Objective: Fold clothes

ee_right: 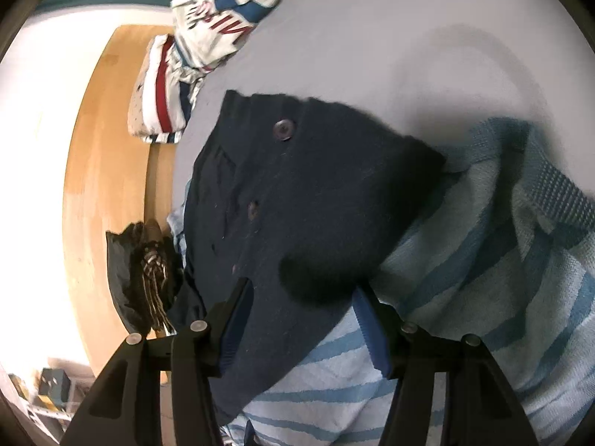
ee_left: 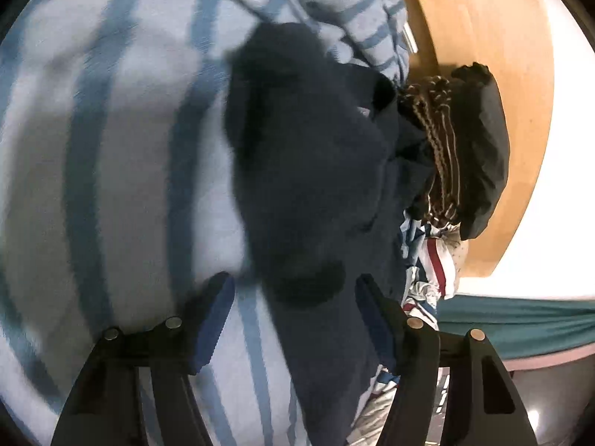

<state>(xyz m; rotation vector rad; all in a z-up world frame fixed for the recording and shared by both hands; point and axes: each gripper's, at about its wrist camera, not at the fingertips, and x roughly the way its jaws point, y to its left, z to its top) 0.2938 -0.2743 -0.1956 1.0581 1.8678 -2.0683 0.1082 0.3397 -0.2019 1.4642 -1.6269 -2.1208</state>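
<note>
Left tool [ee_left: 295,290] released, right tool [ee_right: 303,297] released, both over navy buttoned garment [ee_right: 297,193] (atop striped towel [ee_right: 483,260]).

Blurred by motion across the left half of the left wrist view: the striped towel [ee_left: 111,148], weave unreadable, cut off by the frame's left and bottom edges. Partly hidden under the navy garment [ee_right: 297,204] in the right wrist view. Lettering on the white printed garment [ee_right: 219,15] at top, cut off, illegible. Small clutter [ee_right: 52,383] at lower left, unidentifiable.
</note>
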